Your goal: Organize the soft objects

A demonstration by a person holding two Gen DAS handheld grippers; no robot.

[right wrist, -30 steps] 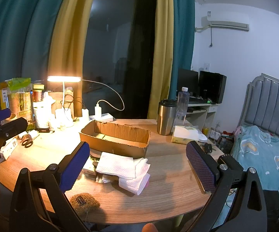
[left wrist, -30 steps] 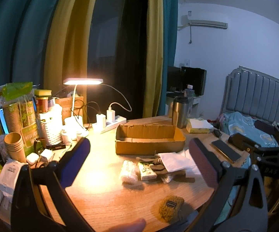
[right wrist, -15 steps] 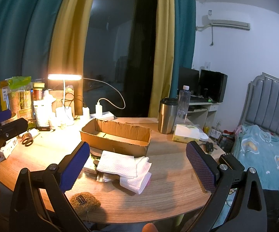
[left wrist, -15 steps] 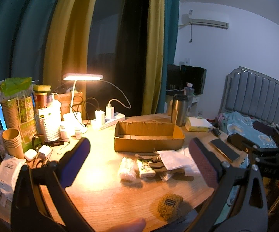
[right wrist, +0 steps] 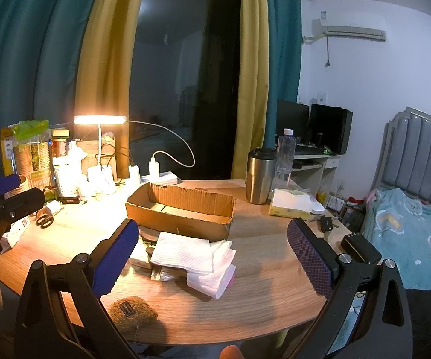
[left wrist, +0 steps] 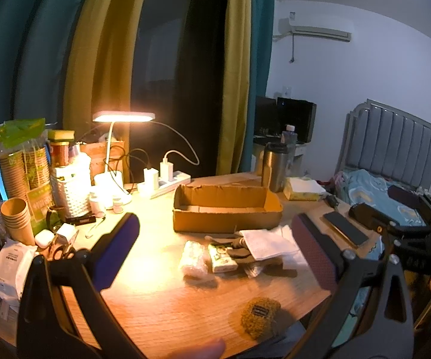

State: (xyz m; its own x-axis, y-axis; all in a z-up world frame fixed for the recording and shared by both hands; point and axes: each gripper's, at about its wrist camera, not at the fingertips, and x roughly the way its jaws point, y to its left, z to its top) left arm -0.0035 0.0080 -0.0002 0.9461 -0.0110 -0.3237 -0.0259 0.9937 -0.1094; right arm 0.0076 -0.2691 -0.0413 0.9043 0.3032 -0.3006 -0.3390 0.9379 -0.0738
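Both hand-held grippers have risen a little and tipped slightly upward over the last second. In the left wrist view the cardboard box and the pile of white tissues have slid lower, toward the spread fingers of the left gripper, and the brown scrubber sits a touch lower too. In the right wrist view the box and tissues likewise sit slightly lower ahead of the right gripper, whose fingers are just as wide apart.

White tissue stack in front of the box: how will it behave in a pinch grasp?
The tissue stack looks thin and layered, so probably floppy and light. Its loose, uneven edges suggest sheets may separate or drape. It rests on other items, so dragging may shift them.
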